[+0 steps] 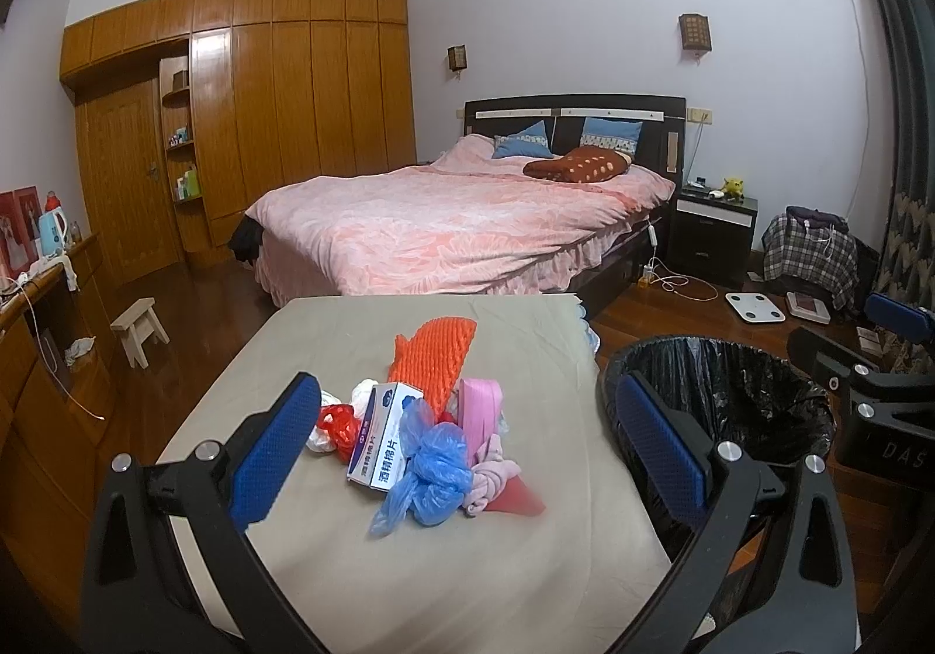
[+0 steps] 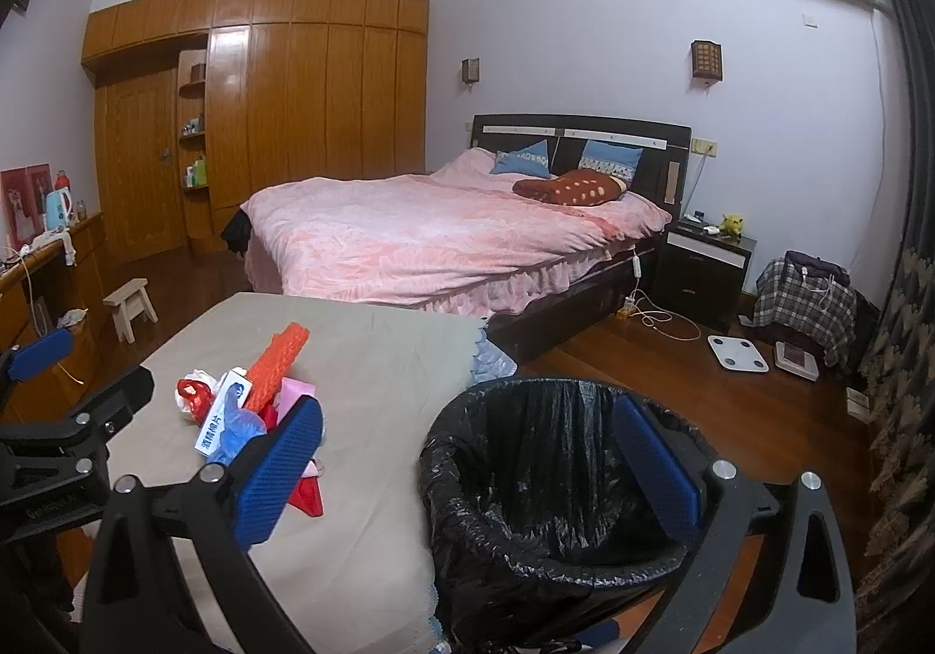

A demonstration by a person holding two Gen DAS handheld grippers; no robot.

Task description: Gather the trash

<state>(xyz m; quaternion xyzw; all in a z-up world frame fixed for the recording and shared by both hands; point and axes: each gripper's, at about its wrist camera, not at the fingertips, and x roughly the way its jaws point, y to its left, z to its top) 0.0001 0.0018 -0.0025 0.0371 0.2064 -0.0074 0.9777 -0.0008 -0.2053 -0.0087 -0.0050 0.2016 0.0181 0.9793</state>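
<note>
A pile of trash lies on the cloth-covered table (image 1: 362, 554): an orange foam net (image 1: 435, 359), a white and blue box (image 1: 383, 438), a blue plastic bag (image 1: 429, 470), a pink packet (image 1: 479, 405), a red and white bag (image 1: 336, 423). The pile also shows in the right wrist view, with the orange net (image 2: 277, 364) on top. A bin with a black liner (image 1: 724, 402) stands right of the table, also in the right wrist view (image 2: 549, 473). My left gripper (image 1: 467, 443) is open above the pile. My right gripper (image 2: 467, 461) is open over the bin's left rim.
A bed with a pink cover (image 1: 461, 221) stands beyond the table. A small wooden stool (image 1: 140, 329) is on the floor at the left, by a long wooden desk (image 1: 35, 362). A nightstand (image 1: 713, 227), a white scale (image 1: 754, 306) and a plaid-covered heap (image 1: 809, 251) are at the right.
</note>
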